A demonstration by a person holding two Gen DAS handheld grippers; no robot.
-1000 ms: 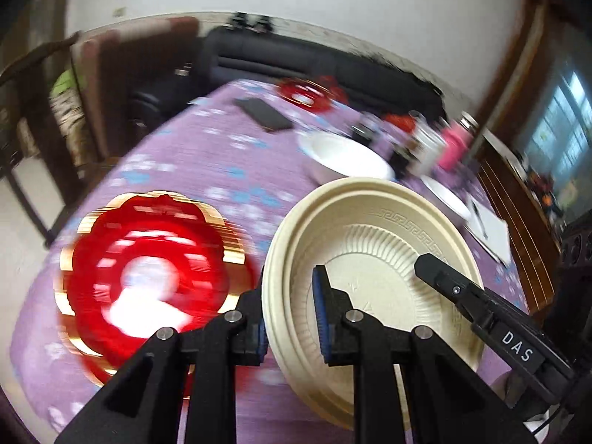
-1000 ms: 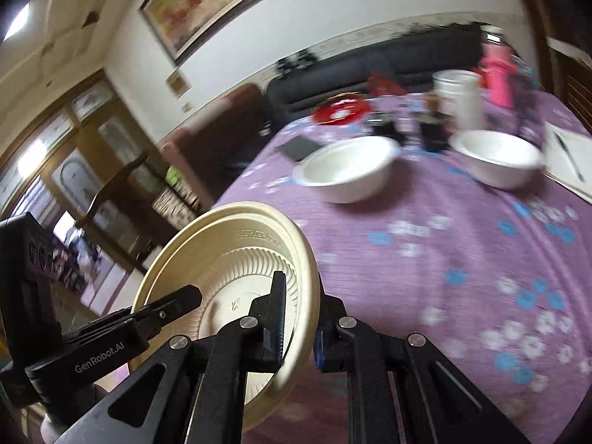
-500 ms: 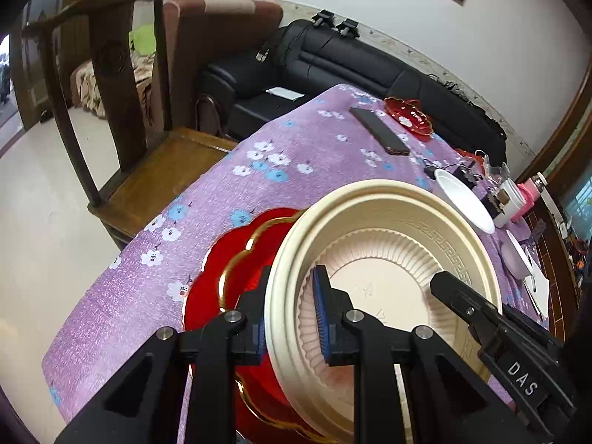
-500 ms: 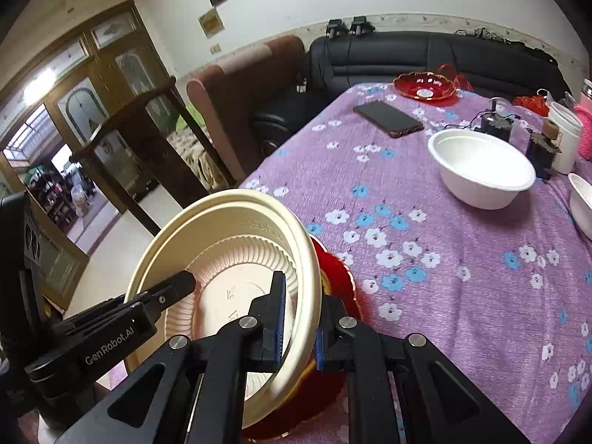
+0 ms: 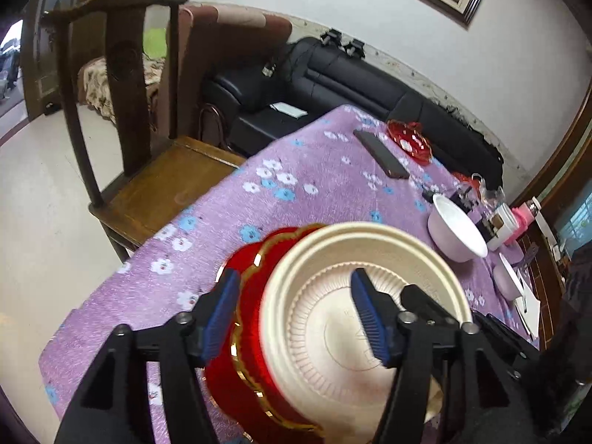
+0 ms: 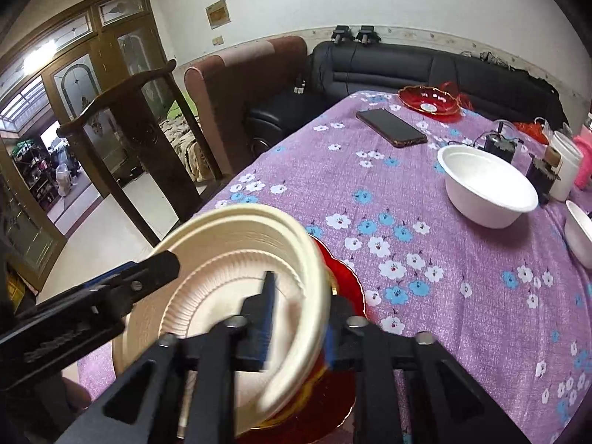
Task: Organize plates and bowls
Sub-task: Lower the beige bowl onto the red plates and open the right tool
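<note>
- The cream plate (image 5: 355,329) lay on top of the red gold-rimmed plate (image 5: 251,296) at the near corner of the worktop (image 5: 314,181), which wore a purple flowered cloth.
- The left tongs (image 5: 296,314) stood wide apart, one blue pad (image 5: 222,310) out past the red plate's edge and the other over the cream plate's well; neither pressed on the rim.
- The right tongs (image 6: 296,318) straddled the cream plate's (image 6: 236,273) right rim with a clear gap on both sides, so they gripped nothing; motion blur softened this part.
- In the right wrist view the red plate (image 6: 344,285) showed beneath and to the right of the cream one.
- A white bowl (image 6: 484,188) sat upright farther along the worktop, well apart from the stack, and the edge of a second white bowl (image 6: 579,233) showed at the right border.
- A dark phone (image 6: 392,127) lay flat near the far end, with a small red dish (image 6: 429,101) just beyond it.
- A wooden chair (image 5: 148,148) stood beside the worktop's left edge, and a black sofa (image 5: 351,81) ran along the wall behind.
</note>
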